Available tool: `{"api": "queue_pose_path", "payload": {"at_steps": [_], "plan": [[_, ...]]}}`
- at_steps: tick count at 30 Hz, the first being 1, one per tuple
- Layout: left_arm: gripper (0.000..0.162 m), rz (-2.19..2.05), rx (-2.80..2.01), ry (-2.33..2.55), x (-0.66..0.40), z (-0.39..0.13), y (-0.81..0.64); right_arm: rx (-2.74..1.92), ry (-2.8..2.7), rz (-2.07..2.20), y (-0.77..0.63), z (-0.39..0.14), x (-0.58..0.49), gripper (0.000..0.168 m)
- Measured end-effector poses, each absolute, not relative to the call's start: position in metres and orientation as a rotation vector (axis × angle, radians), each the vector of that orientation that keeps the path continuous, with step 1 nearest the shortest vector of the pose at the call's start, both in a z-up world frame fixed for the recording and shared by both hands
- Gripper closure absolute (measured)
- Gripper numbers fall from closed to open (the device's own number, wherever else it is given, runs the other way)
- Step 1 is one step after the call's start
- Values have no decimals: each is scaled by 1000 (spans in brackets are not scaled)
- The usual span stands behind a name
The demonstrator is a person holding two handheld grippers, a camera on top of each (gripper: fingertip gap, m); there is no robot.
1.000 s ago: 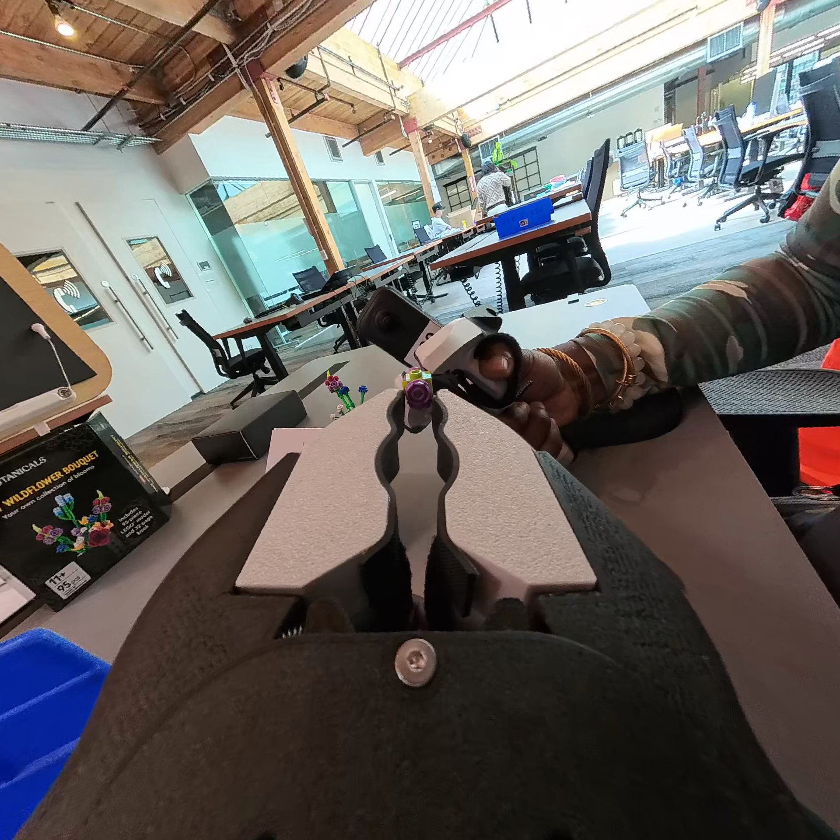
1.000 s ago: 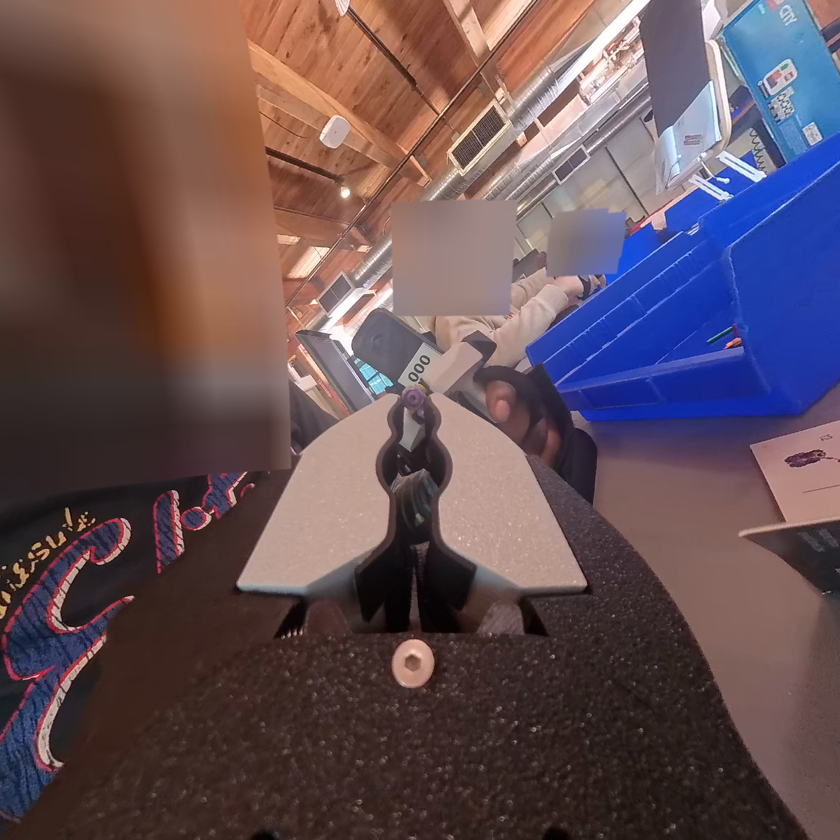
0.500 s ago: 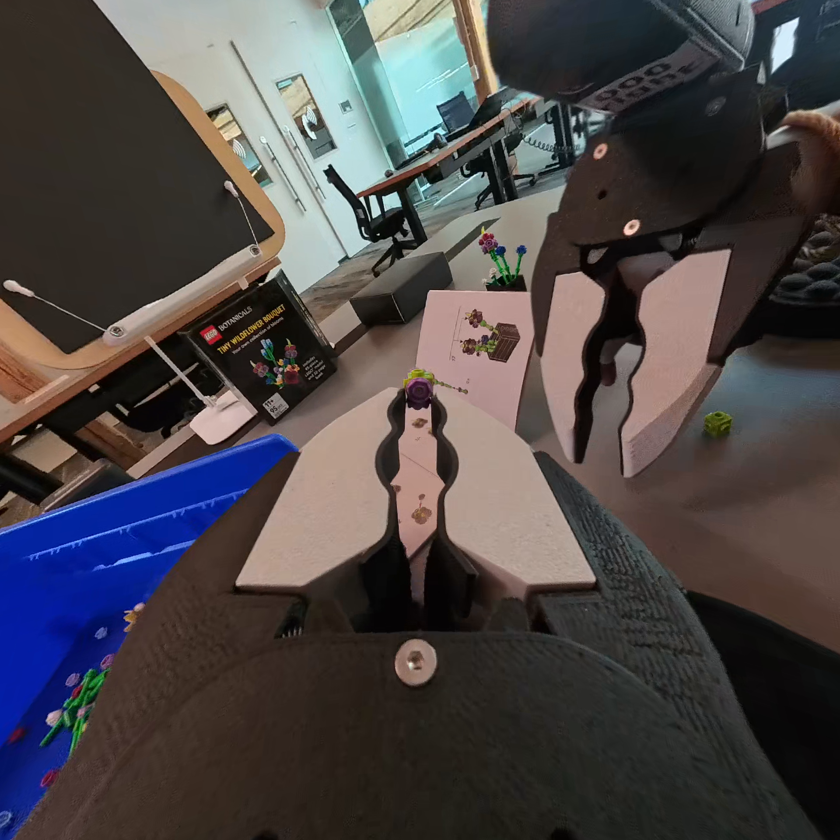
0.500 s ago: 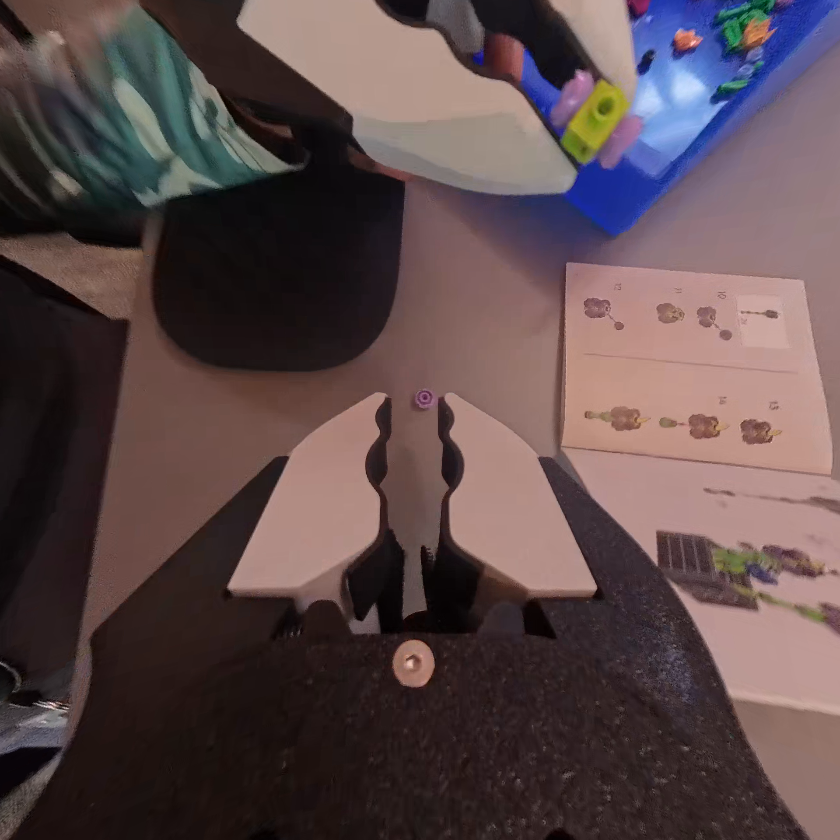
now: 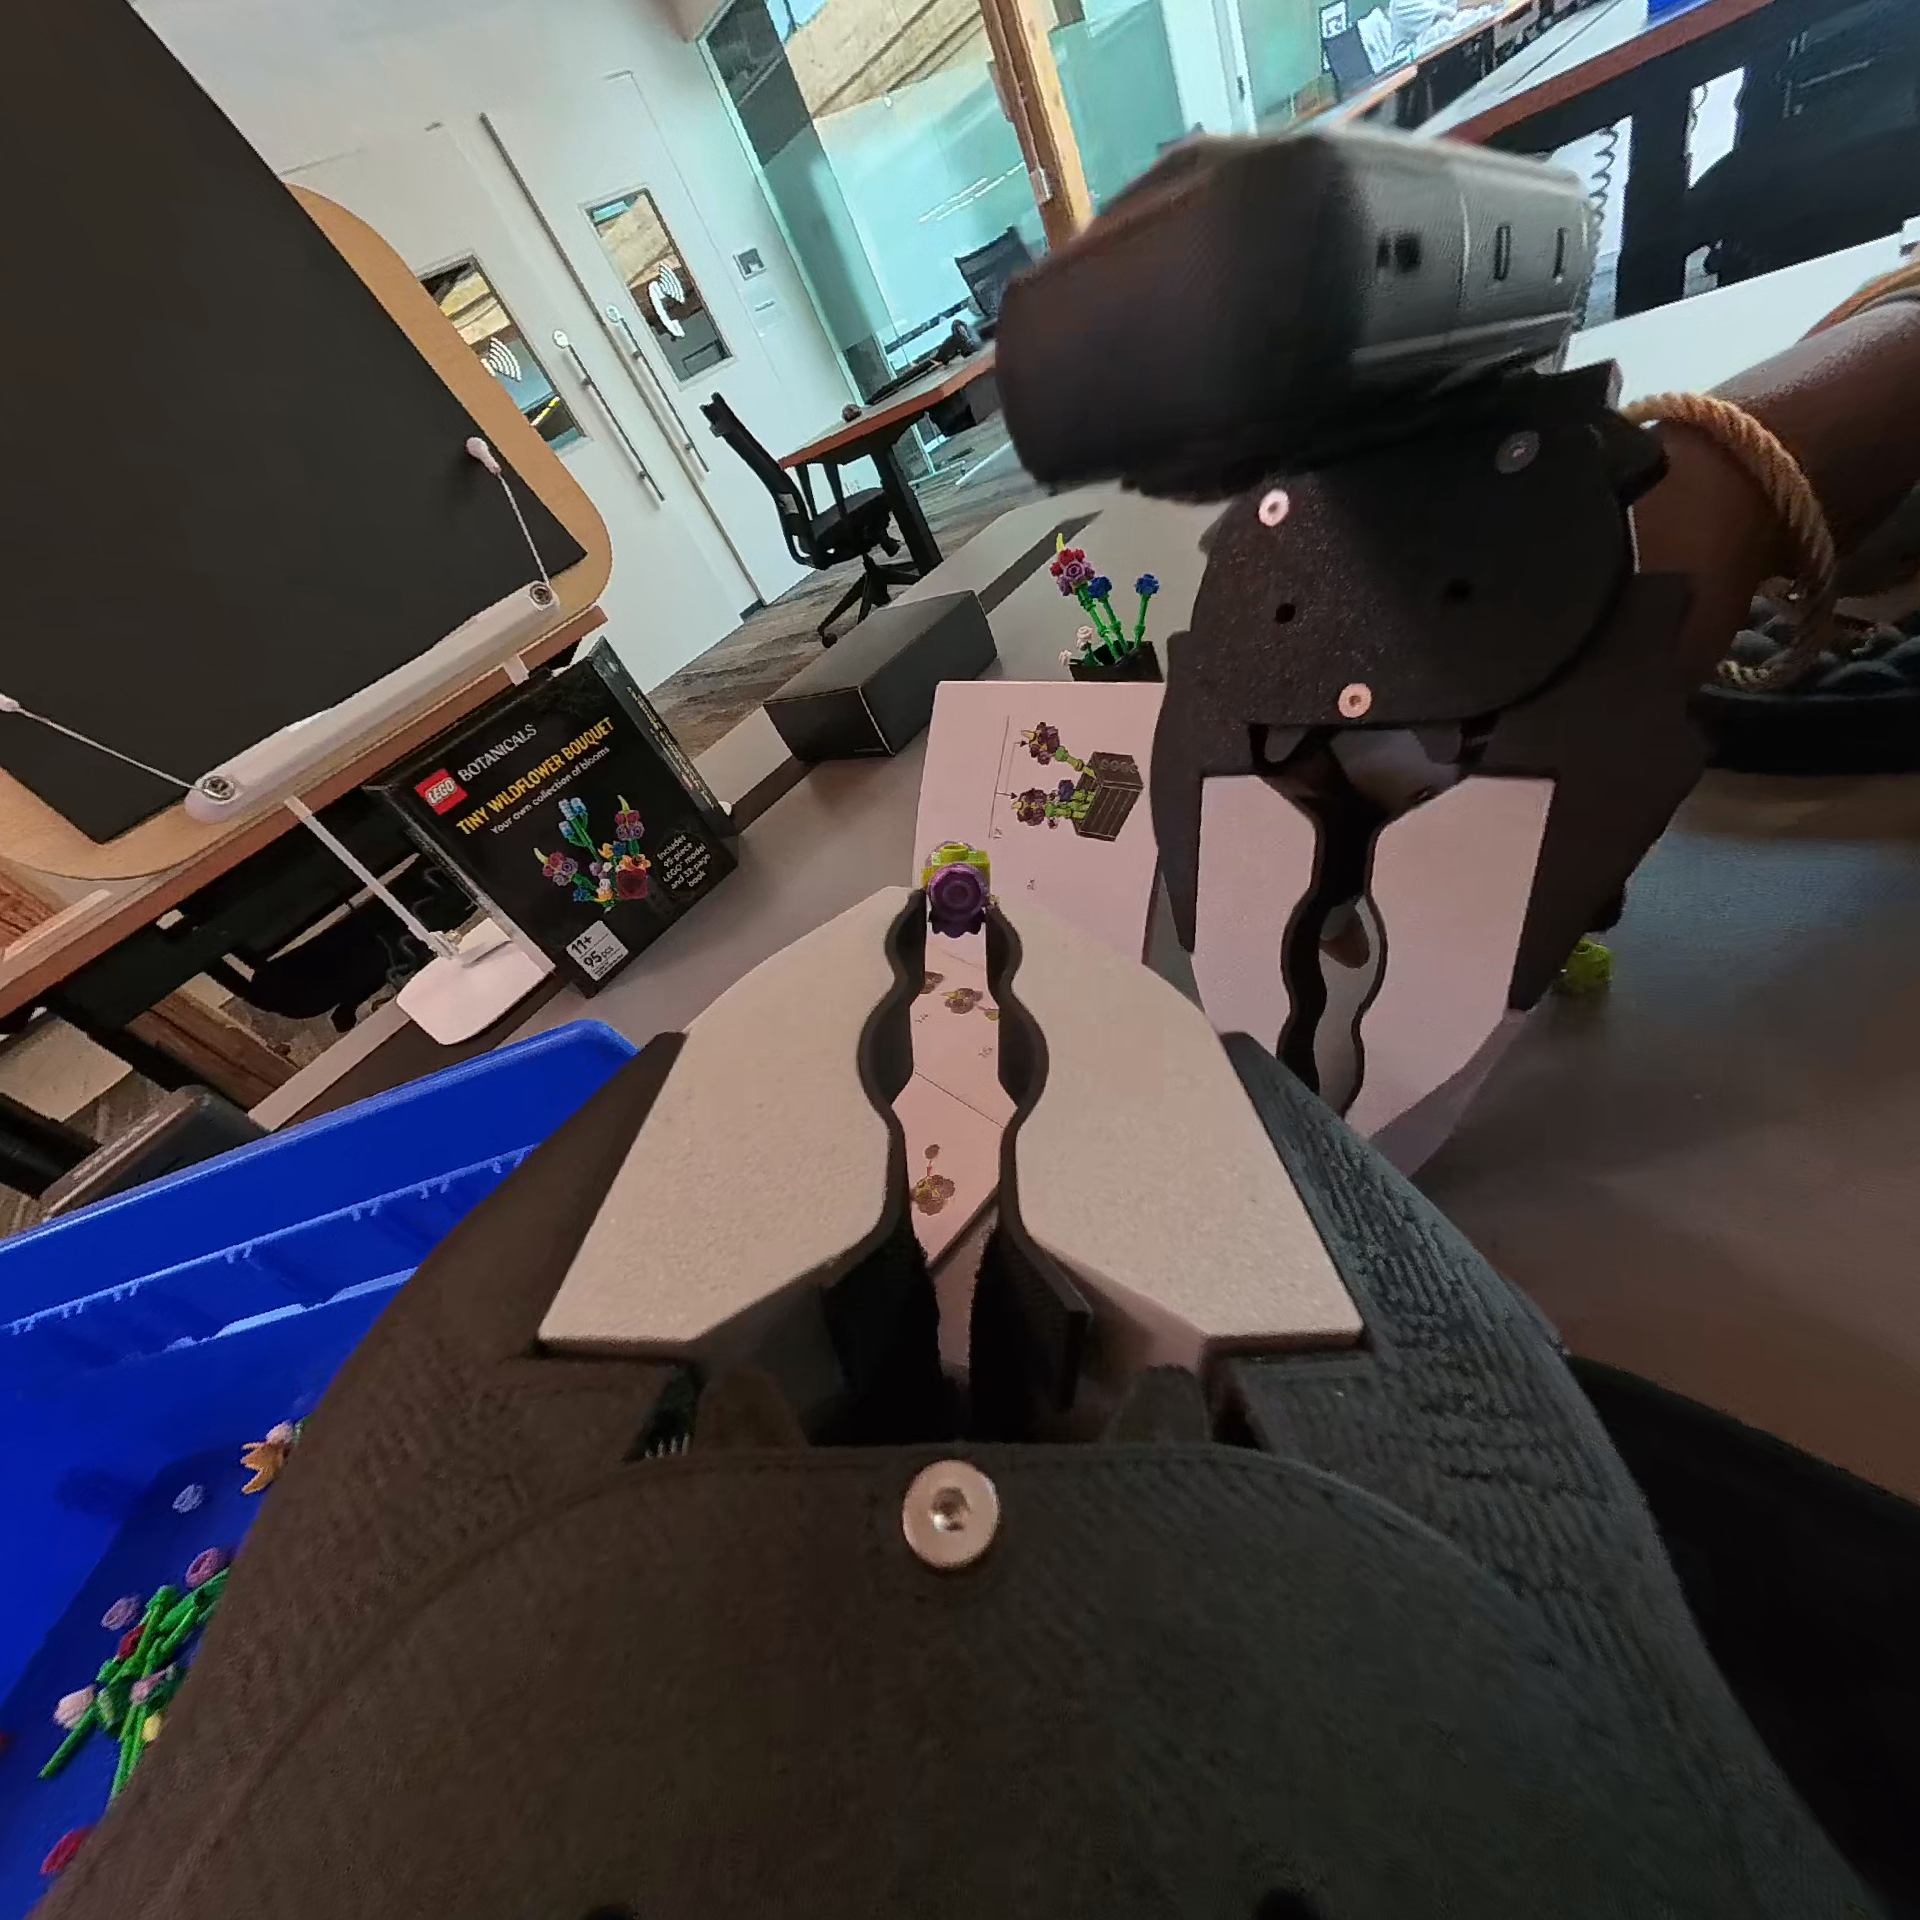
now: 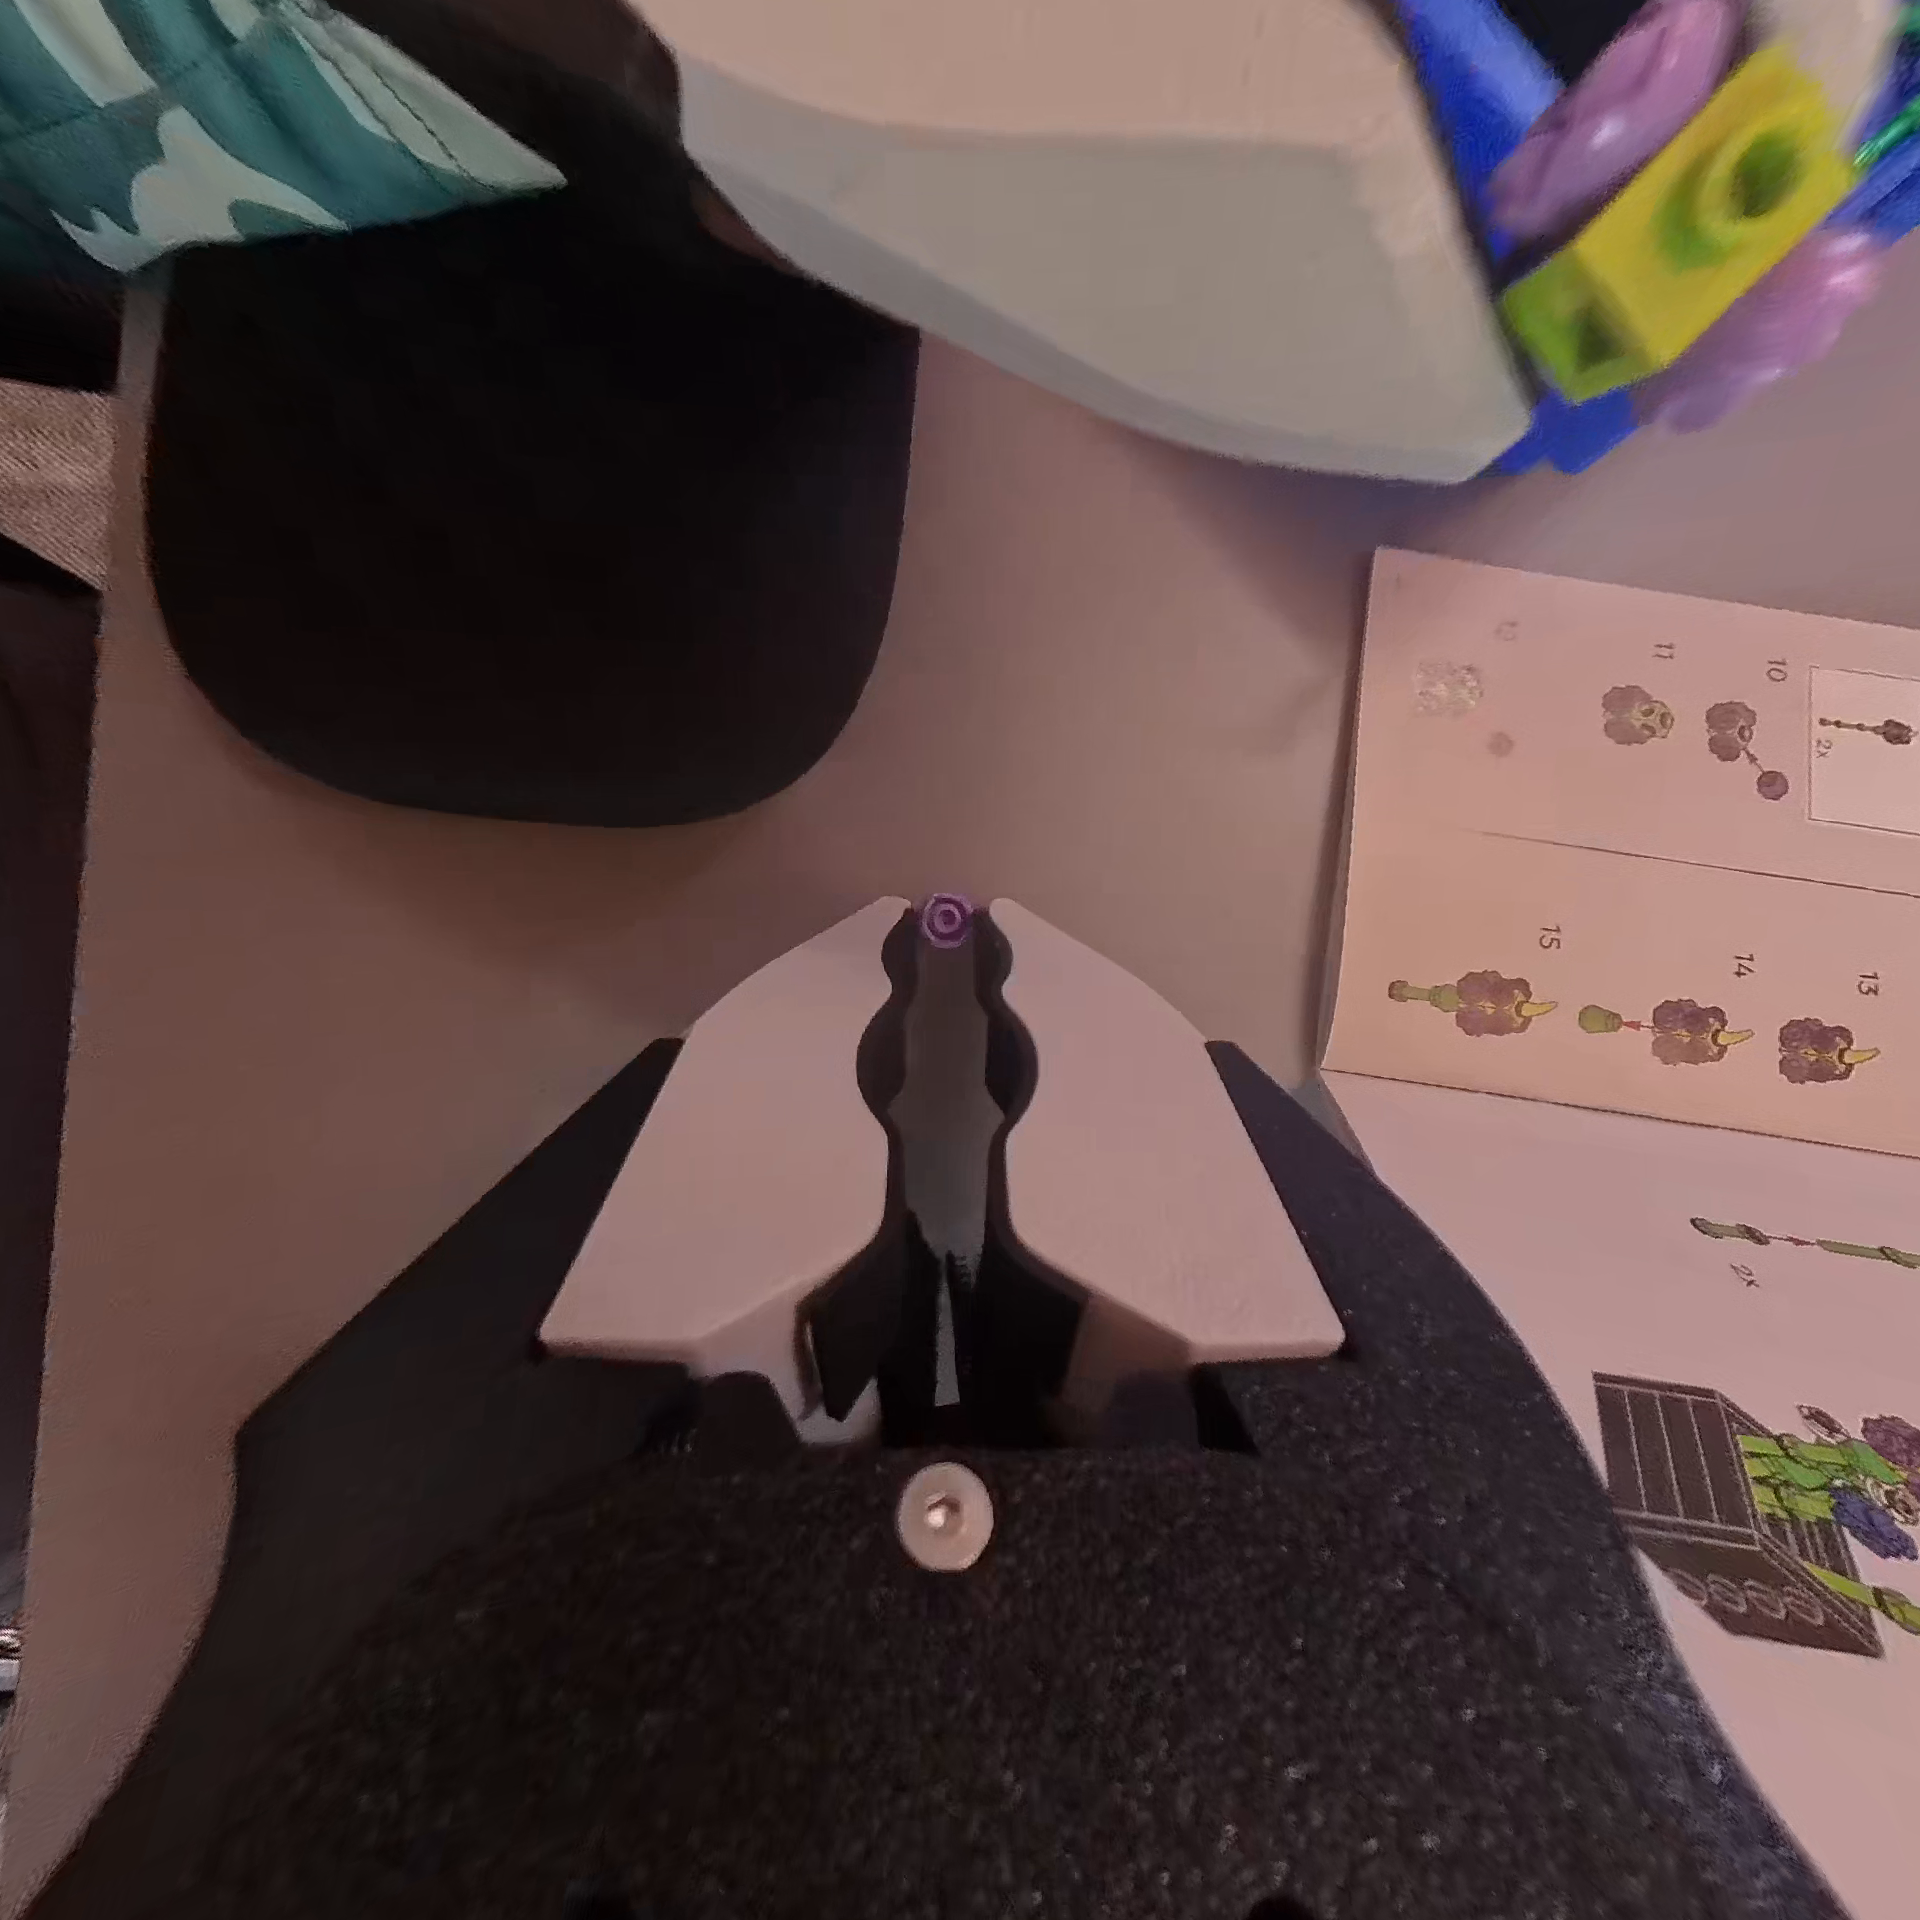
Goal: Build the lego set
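My left gripper [image 5: 956, 920] is shut on a lime green brick with purple flower pieces [image 5: 958, 878] and holds it above the table. The same brick [image 6: 1714, 208] shows large and blurred at the top right of the right wrist view. My right gripper [image 6: 948, 914] points straight down at the grey table [image 6: 1091, 675]. Its jaws stand closed against a small round purple piece [image 6: 948, 925] at the tips. In the left wrist view the right gripper [image 5: 1325, 1091] hangs just right of my left one, tips near the table.
An open instruction booklet [image 6: 1610, 883] lies to the right. A blue bin [image 5: 260, 1247] of loose pieces stands at the left. The black set box [image 5: 561, 821], a small built flower model [image 5: 1107, 623], a loose lime piece [image 5: 1584, 971] and a black pad [image 6: 520, 520] are on the table. There is about 11 cm between the tips of the two grippers.
Both grippers came down from facing each other. The right one turned down to the table, widened its jaws half a second ago, and has now narrowed them around the purple piece.
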State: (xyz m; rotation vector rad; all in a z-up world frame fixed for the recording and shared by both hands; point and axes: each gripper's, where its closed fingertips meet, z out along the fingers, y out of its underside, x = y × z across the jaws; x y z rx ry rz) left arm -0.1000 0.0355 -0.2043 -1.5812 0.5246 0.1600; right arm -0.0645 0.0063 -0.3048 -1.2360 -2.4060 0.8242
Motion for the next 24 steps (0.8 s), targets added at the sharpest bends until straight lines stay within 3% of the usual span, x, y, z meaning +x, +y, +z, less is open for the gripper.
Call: {"api": "queue_pose_path", "payload": {"at_steps": [5,9,24], "plan": [[151,123,-1640,584,-91,-217,36,-1024,-2204,1201,4,-259,-56,158],[152,145,-1726,710,-78,-238,37,-859,-1928,1260,24,-225,-49,158],[152,152,-1638,901,-46,-243,33,-762,-1793,1175,26,-224,-44,159]]}}
